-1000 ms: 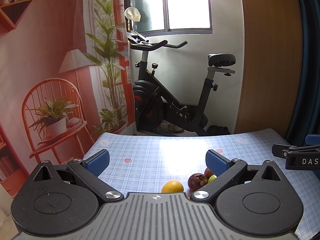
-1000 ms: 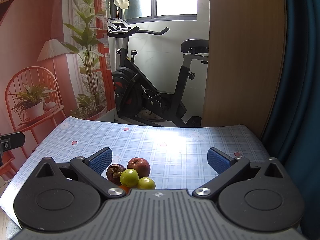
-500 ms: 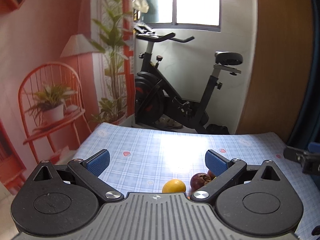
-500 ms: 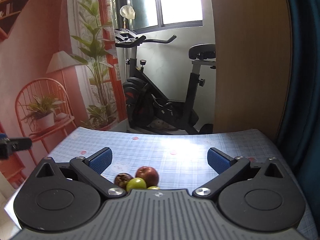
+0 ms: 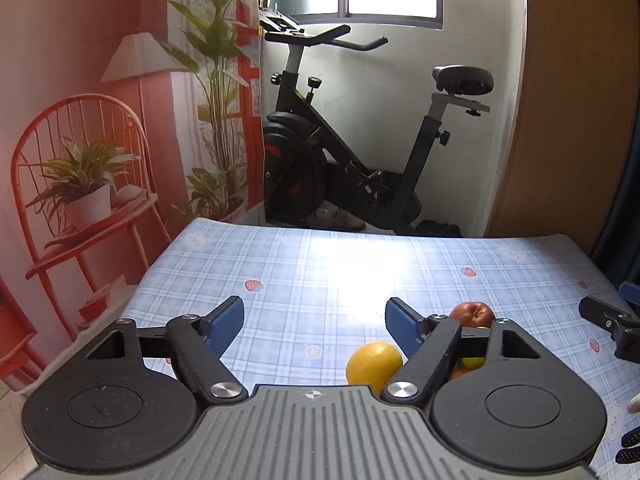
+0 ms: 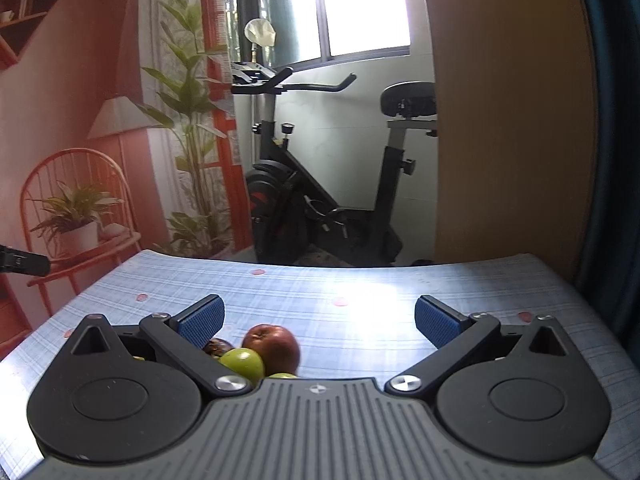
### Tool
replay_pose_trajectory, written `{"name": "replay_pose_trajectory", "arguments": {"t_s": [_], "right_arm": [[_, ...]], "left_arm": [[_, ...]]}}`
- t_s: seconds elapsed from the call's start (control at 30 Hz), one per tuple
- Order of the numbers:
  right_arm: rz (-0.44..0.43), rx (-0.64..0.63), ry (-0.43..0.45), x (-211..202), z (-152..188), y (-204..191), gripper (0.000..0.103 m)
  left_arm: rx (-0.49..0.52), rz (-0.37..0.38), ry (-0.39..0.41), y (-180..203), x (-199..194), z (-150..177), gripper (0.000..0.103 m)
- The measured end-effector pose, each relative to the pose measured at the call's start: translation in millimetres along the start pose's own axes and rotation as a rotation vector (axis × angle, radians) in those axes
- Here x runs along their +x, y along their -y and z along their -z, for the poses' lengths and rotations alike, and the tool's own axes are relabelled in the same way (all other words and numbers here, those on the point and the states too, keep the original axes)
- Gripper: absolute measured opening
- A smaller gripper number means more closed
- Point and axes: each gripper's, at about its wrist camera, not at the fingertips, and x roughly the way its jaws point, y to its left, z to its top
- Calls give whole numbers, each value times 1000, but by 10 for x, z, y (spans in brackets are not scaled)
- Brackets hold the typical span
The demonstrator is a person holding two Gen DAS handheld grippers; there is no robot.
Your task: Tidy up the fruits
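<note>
blue ribbed pads face each other on our left gripper (image 5: 315,326); its jaws have just been closing partway with nothing between them, only the checked tablecloth (image 5: 320,264) showing in the gap. the orange (image 5: 374,363) lies low and to the right of that gap, just beside the right-hand pad. our right gripper (image 6: 318,320) stands wide open and empty, the fruit cluster sitting by its left finger: a red apple (image 6: 273,348), a green fruit (image 6: 243,363) against it, and a dark wrinkled one (image 6: 218,346) half hidden.

we judge the risk is a miss: if the left jaws shut where they are, they would pinch air or nudge the orange, and round, smooth-skinned fruit on a glossy, slick-looking cloth could roll into the pile or towards the edge. the right gripper could also scatter the touching fruits by pushing in between them.
</note>
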Motion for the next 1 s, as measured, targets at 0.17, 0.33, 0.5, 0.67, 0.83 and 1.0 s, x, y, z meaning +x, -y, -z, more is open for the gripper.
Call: {"name": "replay_pose_trajectory", "arguments": {"t_s": [0.17, 0.33, 0.5, 0.67, 0.83, 1.0], "right_arm": [[-44, -28, -29, 107, 85, -158, 103], [-86, -31, -99, 227, 127, -346, 103], [-96, -16, -154, 319, 192, -565, 101], [-107, -107, -185, 346, 332, -891, 98], [-195, -140, -239, 438, 461, -1140, 96], [-239, -148, -320, 557, 542, -1299, 95]], "left_arm": [[-7, 30, -72, -85, 72, 114, 79], [-30, 57, -128, -190, 127, 189, 79], [-14, 42, -172, -314, 142, 170, 79], [58, 18, -179, -399, 163, 185, 80], [88, 58, -171, -432, 228, 302, 80], [69, 136, -188, -499, 368, 426, 60]]}}
